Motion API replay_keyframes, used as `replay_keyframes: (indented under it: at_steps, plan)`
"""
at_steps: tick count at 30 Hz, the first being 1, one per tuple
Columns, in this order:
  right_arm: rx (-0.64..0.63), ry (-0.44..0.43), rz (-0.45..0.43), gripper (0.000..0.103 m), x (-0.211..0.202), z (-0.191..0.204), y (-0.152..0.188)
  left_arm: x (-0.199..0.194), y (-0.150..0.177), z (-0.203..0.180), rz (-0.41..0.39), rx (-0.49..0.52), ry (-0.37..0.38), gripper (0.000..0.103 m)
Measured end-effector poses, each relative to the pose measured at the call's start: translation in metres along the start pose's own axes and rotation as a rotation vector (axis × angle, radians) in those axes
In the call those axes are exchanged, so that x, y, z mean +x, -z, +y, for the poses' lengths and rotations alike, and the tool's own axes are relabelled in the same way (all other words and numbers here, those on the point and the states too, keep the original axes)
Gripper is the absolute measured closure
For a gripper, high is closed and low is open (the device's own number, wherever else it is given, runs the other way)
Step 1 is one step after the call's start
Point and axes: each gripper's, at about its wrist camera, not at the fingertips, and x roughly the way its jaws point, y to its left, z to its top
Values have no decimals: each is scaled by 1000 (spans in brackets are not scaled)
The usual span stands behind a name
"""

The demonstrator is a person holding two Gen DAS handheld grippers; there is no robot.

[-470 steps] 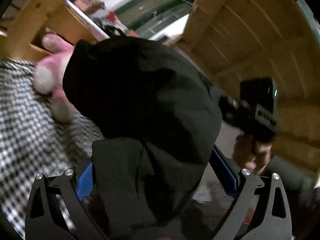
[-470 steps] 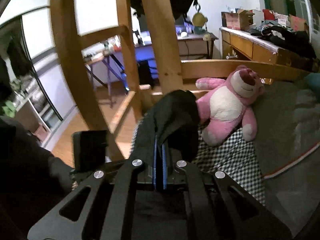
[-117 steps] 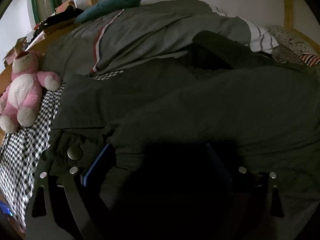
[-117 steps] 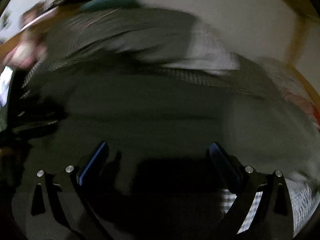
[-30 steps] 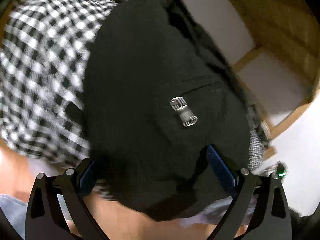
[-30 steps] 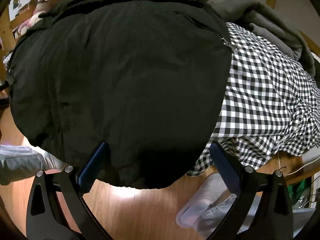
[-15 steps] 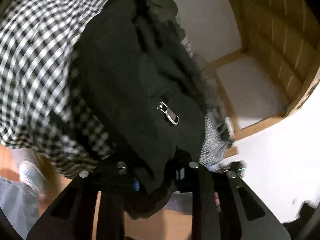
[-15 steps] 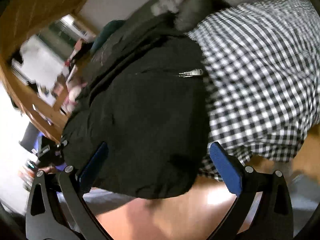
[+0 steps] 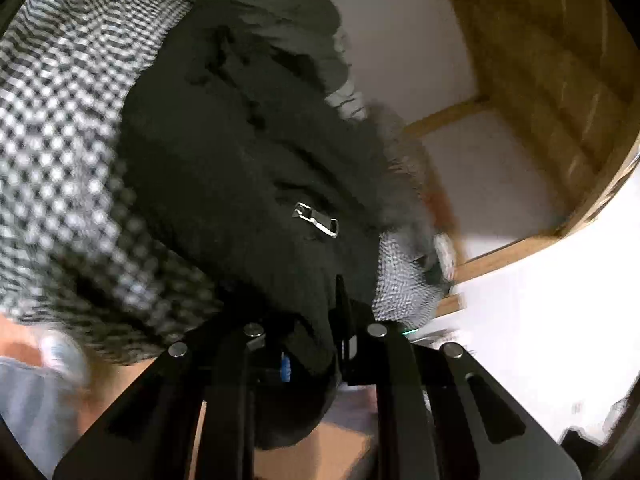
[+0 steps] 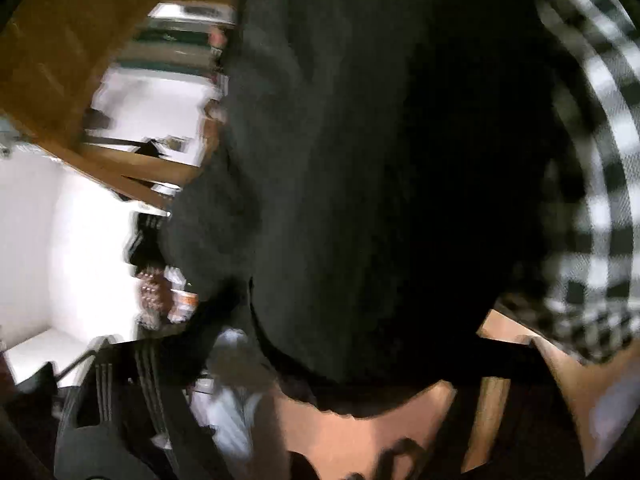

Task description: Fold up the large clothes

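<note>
We see a bed covered by a checked sheet, which runs up and left of our left tool and hangs over the near edge. A black jacket lies directly on the sheet ahead of that tool, its zip pull facing up. Beyond the jacket a grey quilt is heaped against the wall. In the blurred right view the jacket fills the frame, with the sheet to its right

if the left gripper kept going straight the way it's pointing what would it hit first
The left gripper is already shut on the hem of the black jacket, so more jacket comes first, likely near the metal zipper pull. The checkered bedsheet lies off to the side.
</note>
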Motion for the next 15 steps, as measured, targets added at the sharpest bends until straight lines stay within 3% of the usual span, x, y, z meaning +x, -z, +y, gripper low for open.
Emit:
replay_keyframes:
  at_steps: [1, 2, 3, 4, 8, 10, 12, 15]
  plan:
    - [-30, -43, -10, 43, -6, 9, -1, 2, 6, 4, 14, 30, -77, 88]
    - [-80, -76, -10, 52, -12, 24, 0, 7, 13, 10, 28, 49, -135, 88]
    - [-122, -69, -8, 55, -14, 35, 0, 14, 22, 17, 50, 72, -206, 88]
    - [-141, -37, -7, 55, -16, 40, -1, 18, 28, 21, 62, 85, -252, 88]
    - [-60, 239, 40, 49, 3, 8, -9, 44, 48, 42, 67, 120, -384, 82]
    - [-10, 201, 25, 47, 6, -5, -12, 53, 52, 46, 50, 135, -420, 78]
    - [-27, 192, 15, 68, 5, 4, -15, 59, 54, 48, 41, 153, -462, 73]
    - [-145, 113, -64, 75, -11, 49, -17, 58, 56, 44, 18, 157, -466, 77]
